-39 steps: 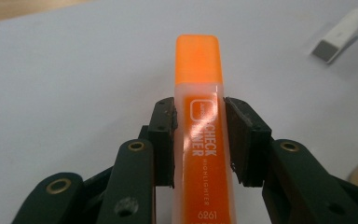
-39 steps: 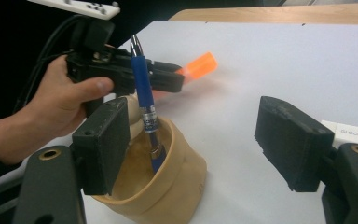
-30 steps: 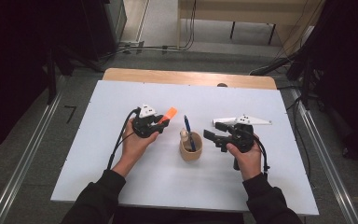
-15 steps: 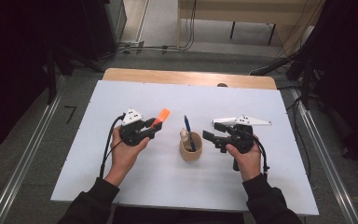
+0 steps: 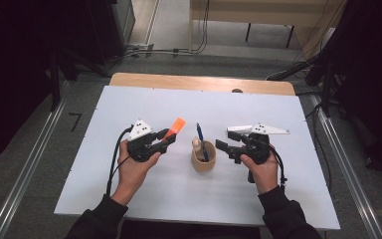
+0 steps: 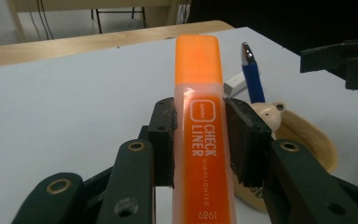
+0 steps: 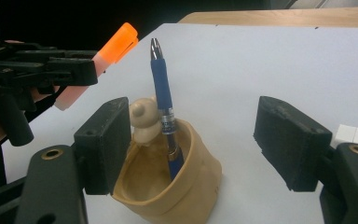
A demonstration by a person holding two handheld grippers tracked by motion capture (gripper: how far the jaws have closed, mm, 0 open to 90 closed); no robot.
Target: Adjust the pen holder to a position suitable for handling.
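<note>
Drawn leftward, away from the cup (image 5: 203, 160), the left gripper (image 5: 167, 141) pinches an orange highlighter (image 6: 202, 126) between its pads; the right gripper (image 5: 227, 148), jaws spread and empty, waits just right of the cup, where a blue pen (image 7: 166, 112) stands. Judged mid-carry, the highlighter sits left of the cup above the white table (image 5: 129, 104); the next move calls for lifting it over the rim, tipping it upright, then letting go.

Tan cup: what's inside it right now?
Inside the tan cup a blue pen stands tilted, tip up, beside a small pale figure at the rim. The cup's wall hides the pen's lower end and the bottom.
</note>
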